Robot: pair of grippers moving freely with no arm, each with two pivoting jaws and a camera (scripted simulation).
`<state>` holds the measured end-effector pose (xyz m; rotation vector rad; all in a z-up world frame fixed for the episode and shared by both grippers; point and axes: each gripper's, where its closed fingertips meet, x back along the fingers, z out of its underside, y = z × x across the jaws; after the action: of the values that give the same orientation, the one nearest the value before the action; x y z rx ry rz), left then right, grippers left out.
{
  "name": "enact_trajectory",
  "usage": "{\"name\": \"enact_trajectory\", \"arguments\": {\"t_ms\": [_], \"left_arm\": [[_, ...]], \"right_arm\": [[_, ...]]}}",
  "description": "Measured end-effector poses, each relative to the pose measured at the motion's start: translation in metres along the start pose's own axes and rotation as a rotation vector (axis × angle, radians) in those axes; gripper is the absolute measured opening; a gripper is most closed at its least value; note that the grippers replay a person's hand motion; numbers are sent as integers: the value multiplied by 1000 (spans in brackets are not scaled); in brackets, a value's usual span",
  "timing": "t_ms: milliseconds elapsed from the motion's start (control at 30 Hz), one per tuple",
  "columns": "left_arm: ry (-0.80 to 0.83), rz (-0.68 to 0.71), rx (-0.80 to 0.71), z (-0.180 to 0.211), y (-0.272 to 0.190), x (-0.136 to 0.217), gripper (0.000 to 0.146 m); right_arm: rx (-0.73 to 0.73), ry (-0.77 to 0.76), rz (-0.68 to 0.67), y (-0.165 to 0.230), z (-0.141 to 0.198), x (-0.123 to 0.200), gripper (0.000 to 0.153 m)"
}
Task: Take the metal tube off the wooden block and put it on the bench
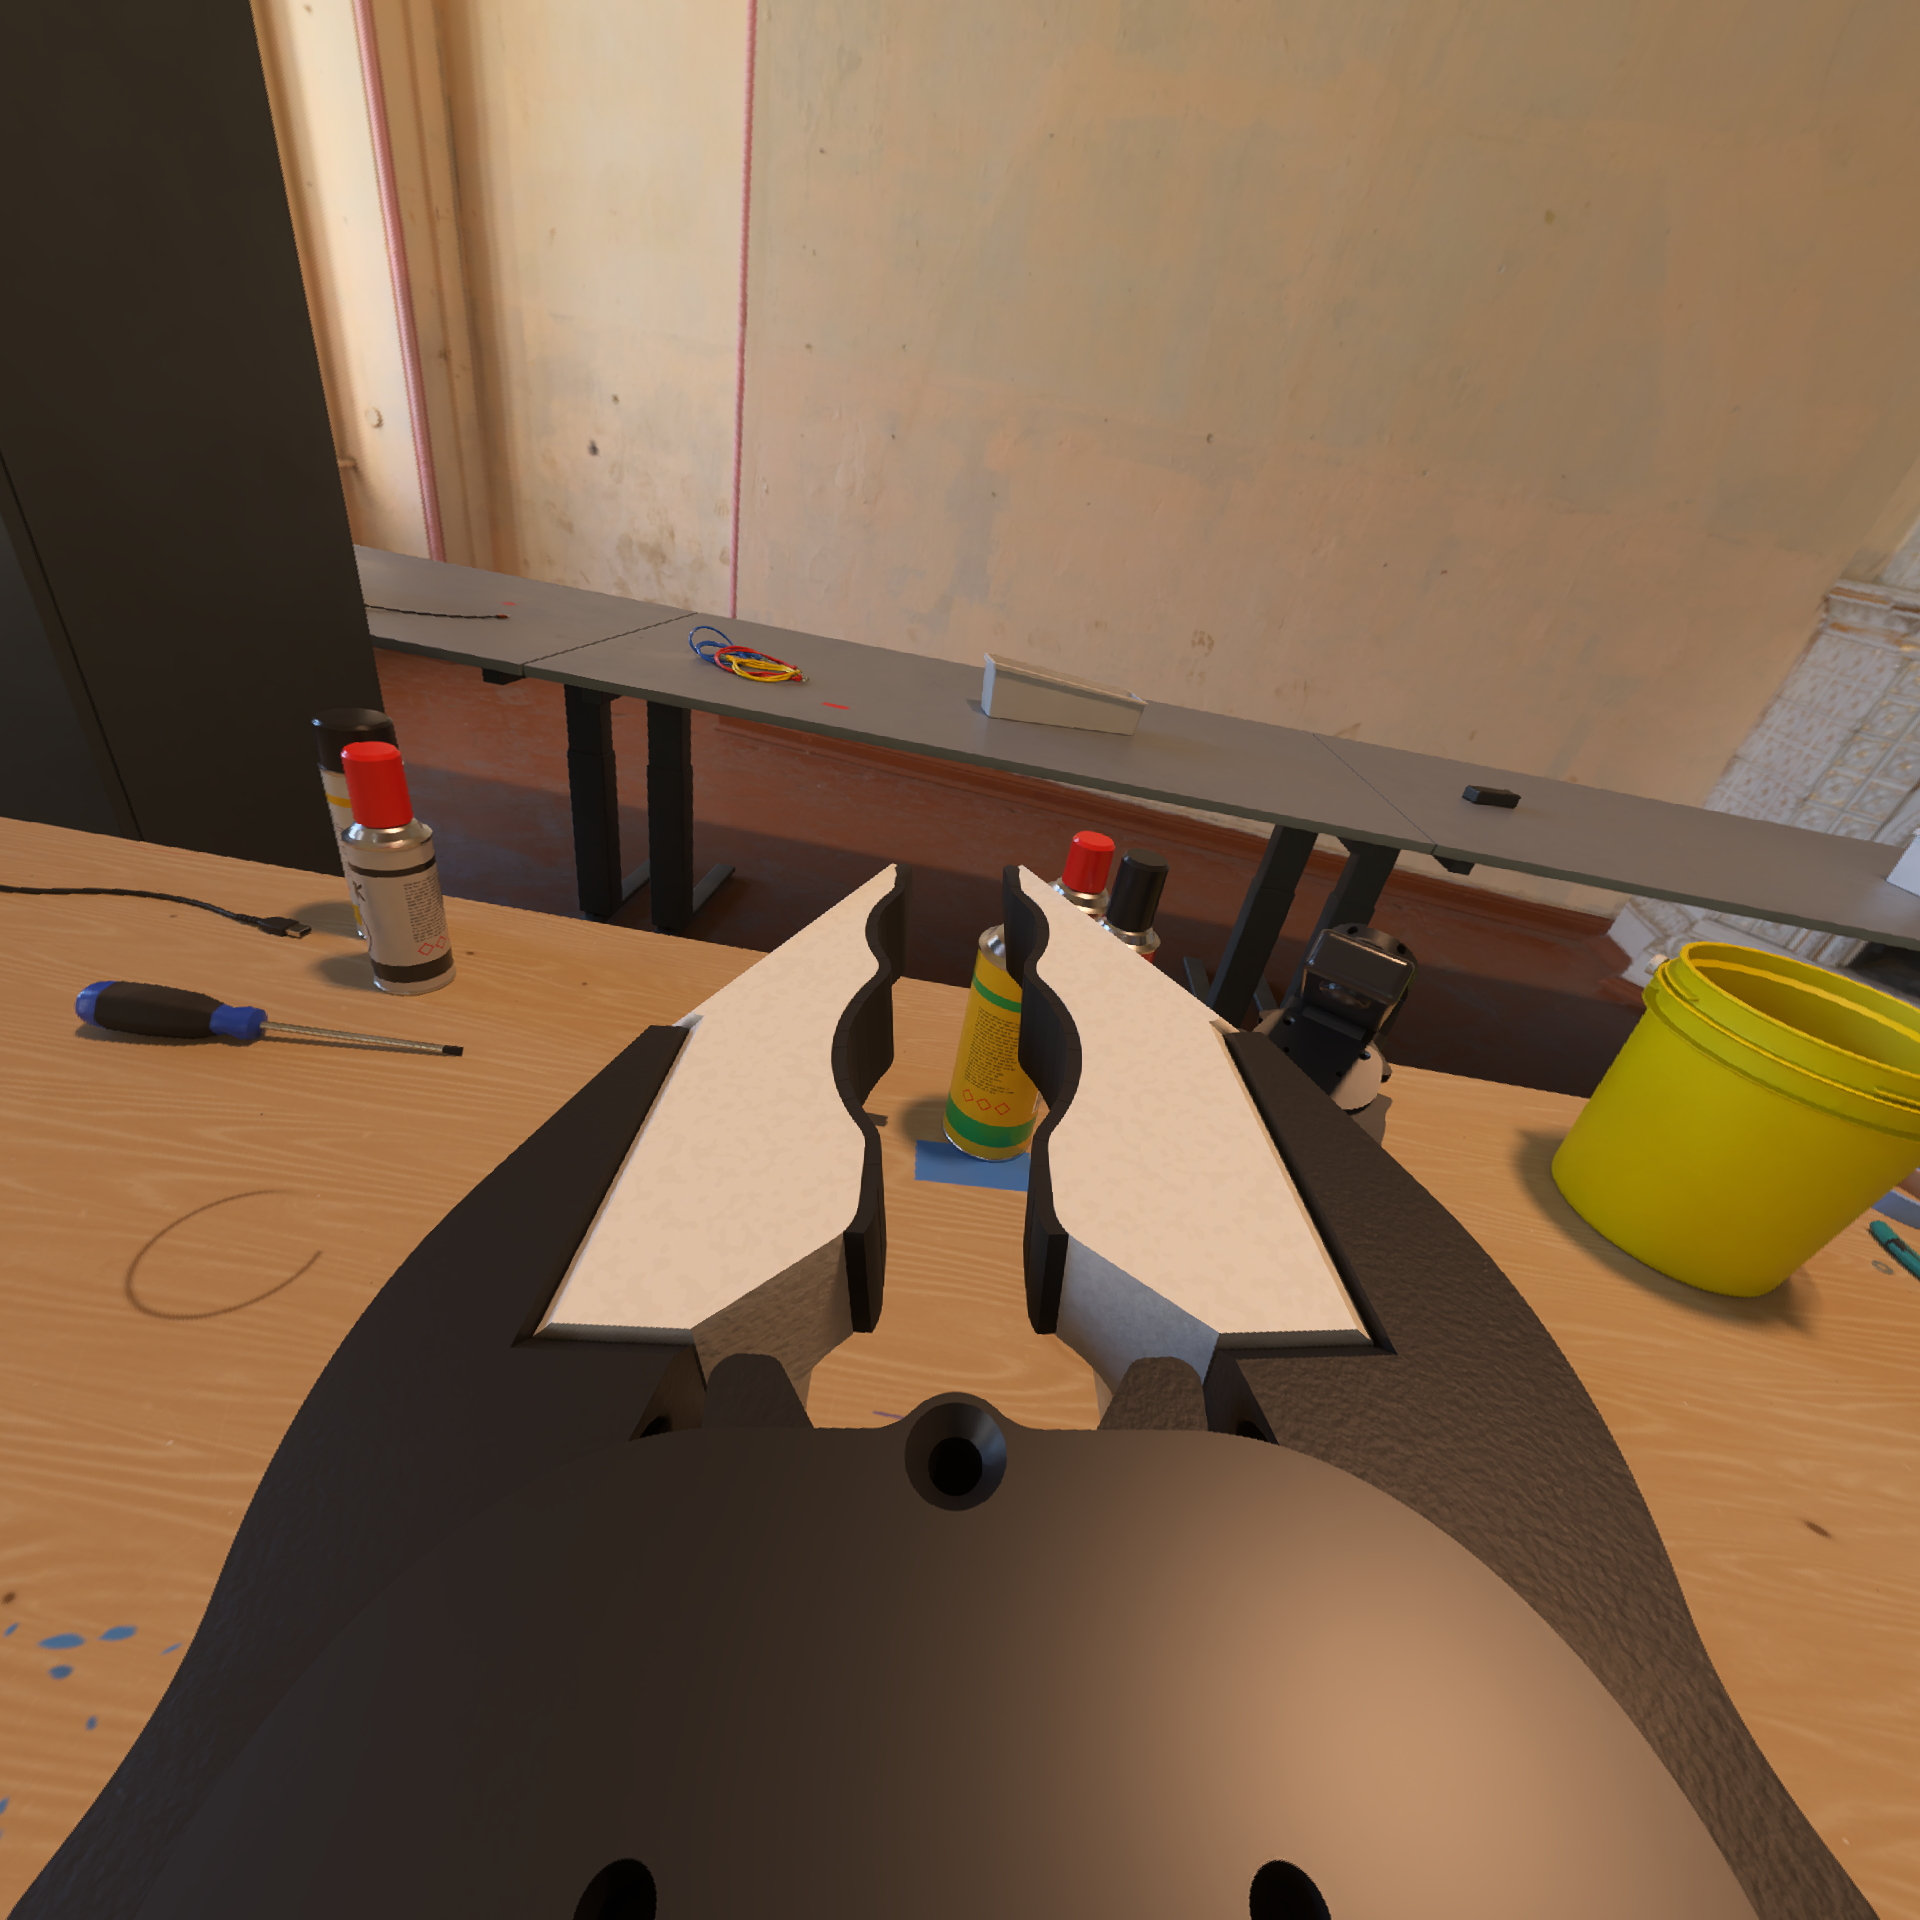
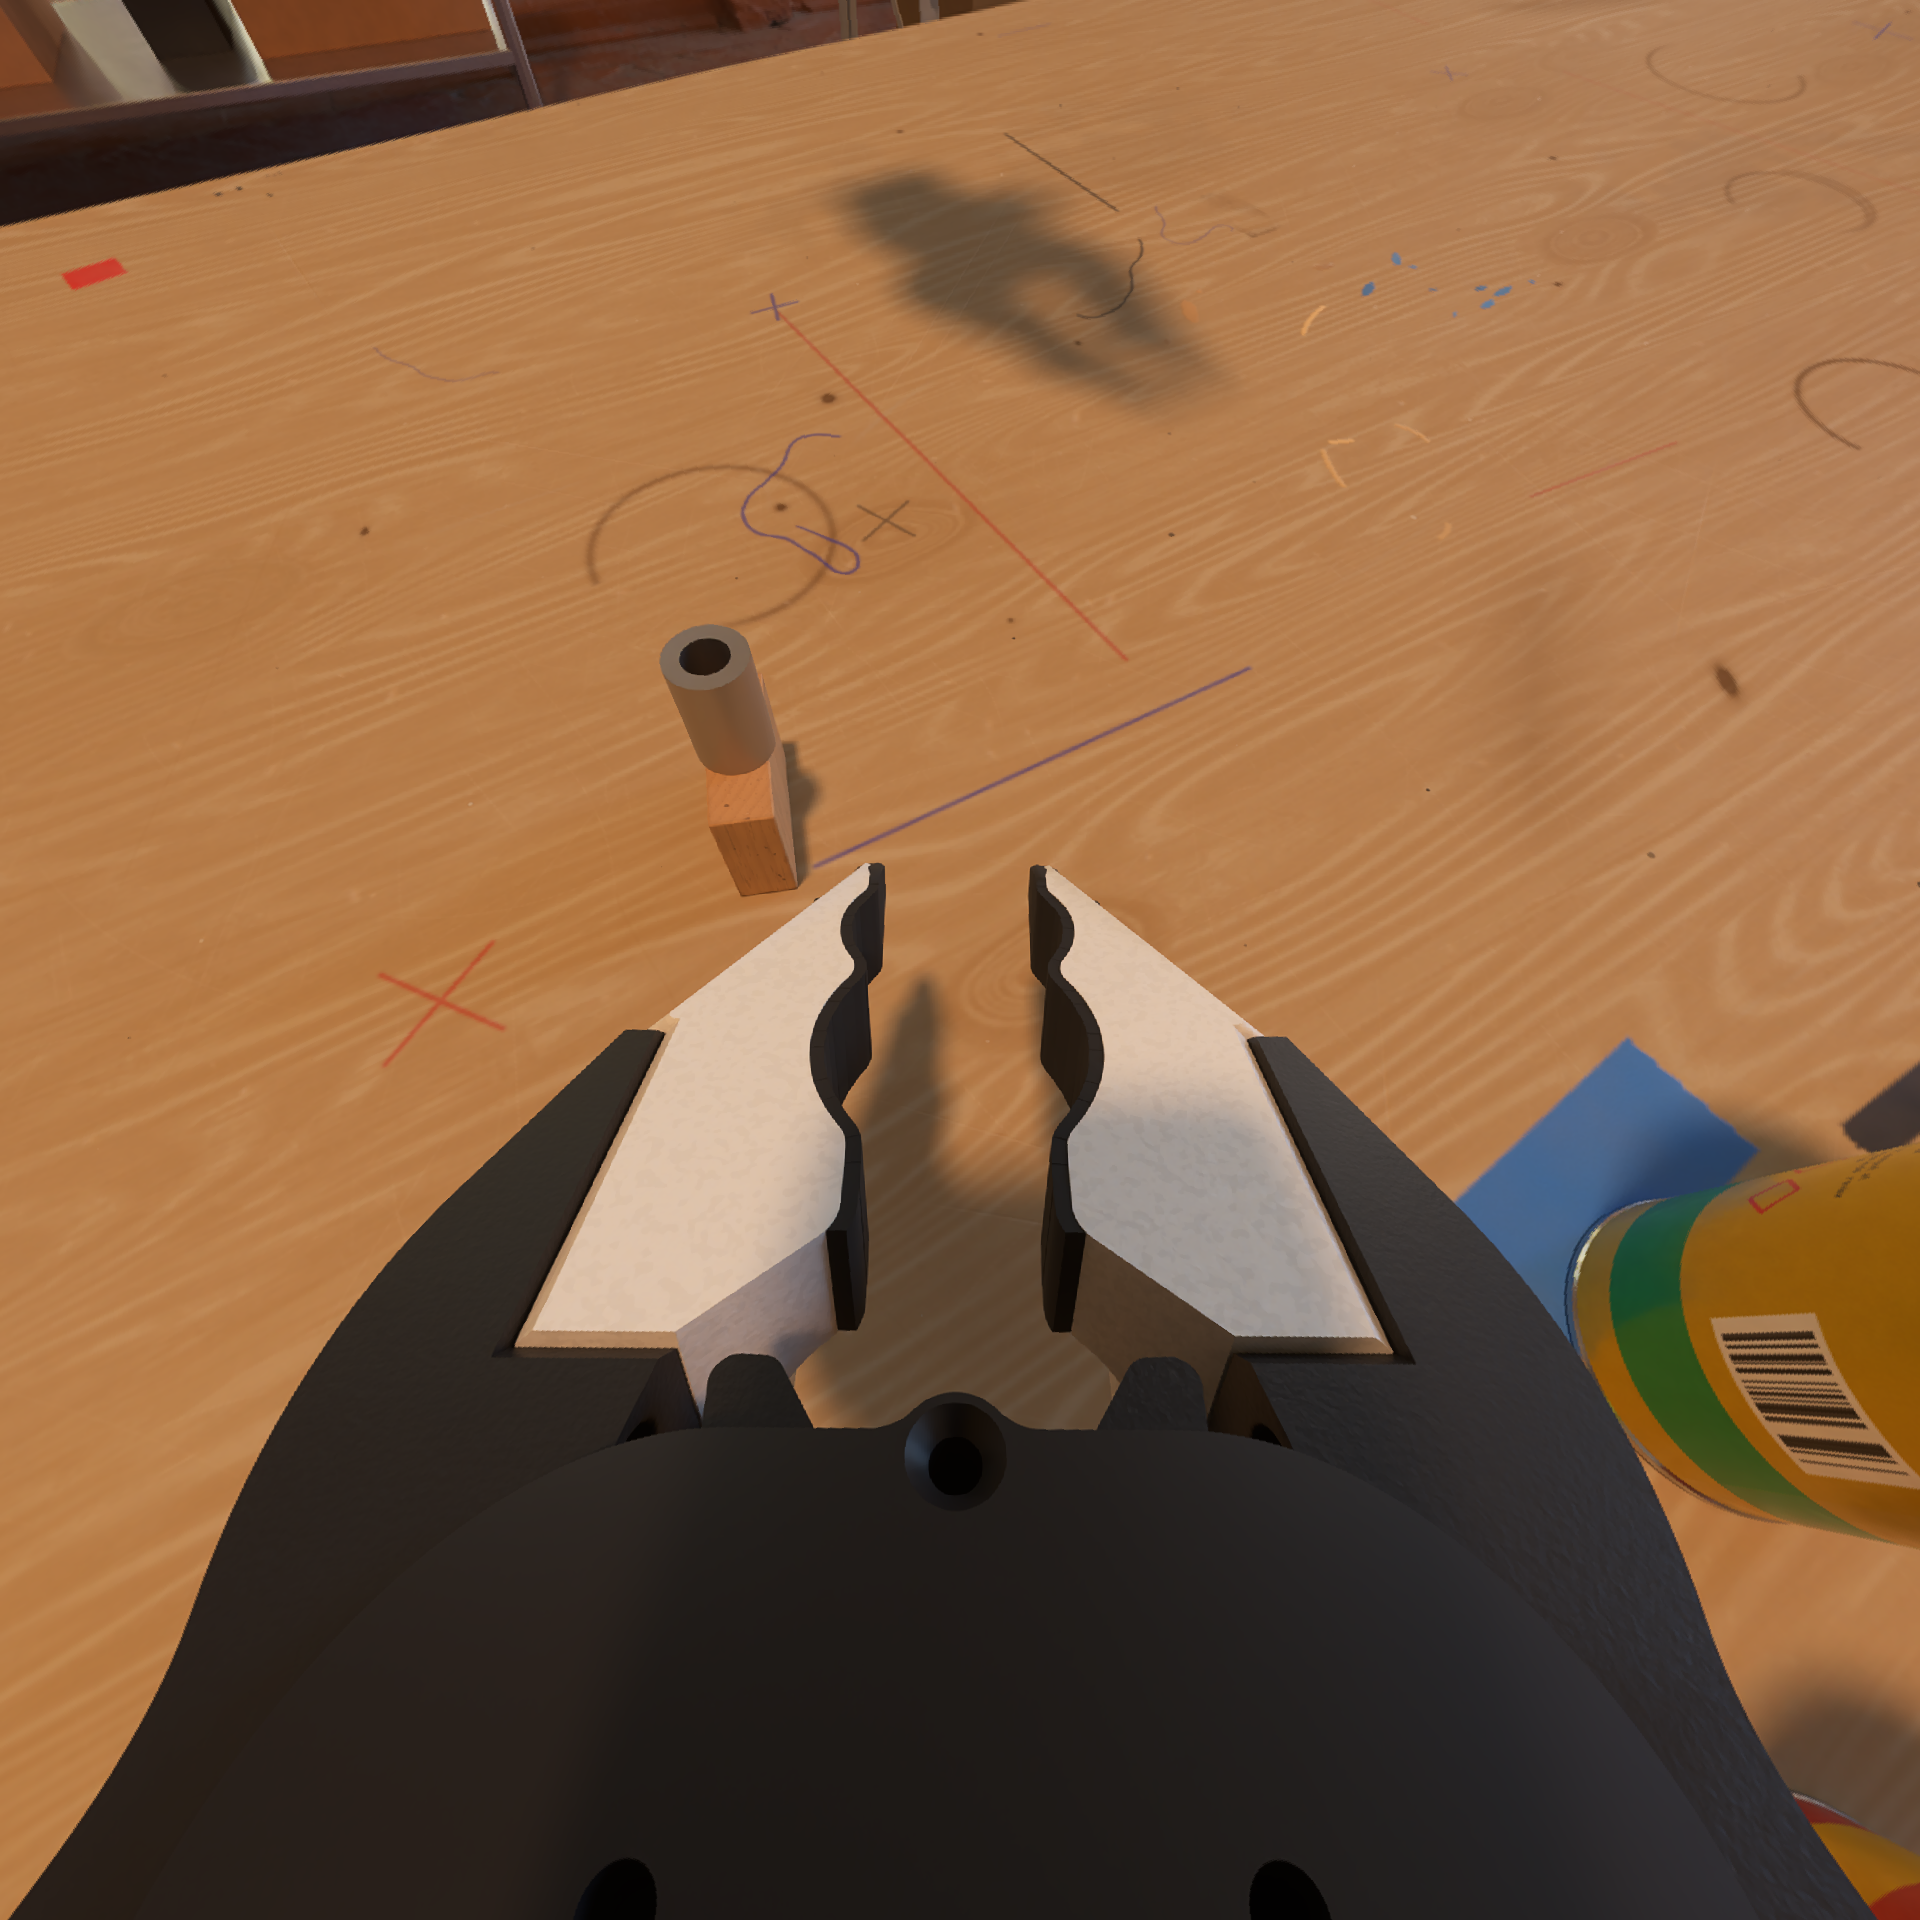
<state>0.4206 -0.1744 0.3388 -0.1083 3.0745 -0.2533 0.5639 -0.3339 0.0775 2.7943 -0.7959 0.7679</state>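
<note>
In the right wrist view a short grey metal tube (image 2: 719, 698) stands upright on a small wooden block (image 2: 752, 828) on the wooden bench (image 2: 1351, 727). My right gripper (image 2: 956, 878) is open and empty, above the bench, with the block just ahead and left of its left fingertip. My left gripper (image 1: 958, 878) is open and empty, held over the bench (image 1: 208, 1143); the tube and block do not show in its view. The other gripper (image 1: 1340, 997) shows farther off to the right in the left wrist view.
A yellow-and-green spray can (image 1: 992, 1060) stands on blue tape (image 1: 971, 1164), also at the right in the right wrist view (image 2: 1766, 1340). A yellow bucket (image 1: 1745, 1122), more spray cans (image 1: 395, 883), a blue-handled screwdriver (image 1: 208, 1018) and a black cable (image 1: 156, 899) lie around. Grey tables (image 1: 1143, 748) stand behind.
</note>
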Motion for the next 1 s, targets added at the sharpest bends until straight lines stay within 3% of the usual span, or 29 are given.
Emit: {"name": "enact_trajectory", "arguments": {"t_ms": [400,567,700,1000], "left_arm": [[-5,-2,-4,-1,0,1,17],[-16,8,-5,-4,-3,5,17],[-43,11,-11,-11,-5,13,17],[-68,14,-13,-17,-6,21,17]], "right_arm": [[2,13,-22,4,2,-4,27],[-43,-46,-160,35,-16,-33,35],[54,24,-148,56,-19,-61,40],[25,8,-189,61,-18,-72,32]]}}
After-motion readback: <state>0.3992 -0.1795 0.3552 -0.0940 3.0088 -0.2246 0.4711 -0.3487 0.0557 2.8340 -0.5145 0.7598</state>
